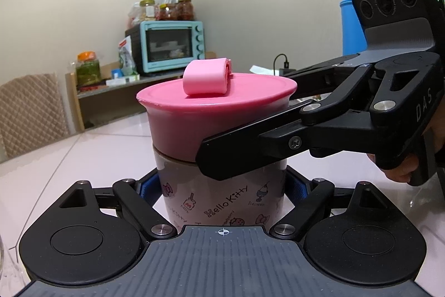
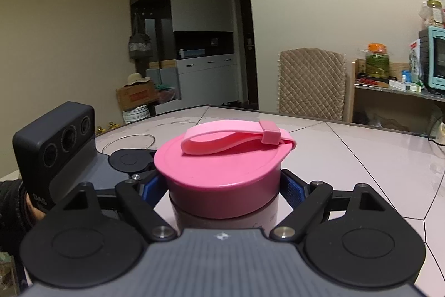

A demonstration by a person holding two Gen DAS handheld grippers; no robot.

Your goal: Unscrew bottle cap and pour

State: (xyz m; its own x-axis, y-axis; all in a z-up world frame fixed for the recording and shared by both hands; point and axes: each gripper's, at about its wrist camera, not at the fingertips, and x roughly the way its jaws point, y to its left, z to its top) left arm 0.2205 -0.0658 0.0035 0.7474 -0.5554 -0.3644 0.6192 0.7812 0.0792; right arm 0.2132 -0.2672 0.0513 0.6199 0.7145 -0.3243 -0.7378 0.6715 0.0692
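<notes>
A Hello Kitty bottle (image 1: 222, 202) with a wide pink screw cap (image 1: 214, 107) and a pink strap loop (image 1: 207, 77) stands upright on the table. My left gripper (image 1: 222, 185) is shut on the bottle body, blue pads on both sides. My right gripper (image 1: 244, 130) comes in from the right and is shut on the cap. In the right wrist view the cap (image 2: 222, 174) sits between the right gripper's blue pads (image 2: 292, 188), with the bottle body (image 2: 222, 216) just below. The left gripper body (image 2: 64, 146) shows at the left.
The pale tiled table (image 2: 361, 157) spreads around the bottle. A glass rim (image 2: 128, 141) lies behind the left gripper. A blue thermos (image 1: 353, 18) stands at the back right. A quilted chair (image 2: 311, 82) and a shelf with a teal oven (image 1: 172, 46) and jars stand beyond.
</notes>
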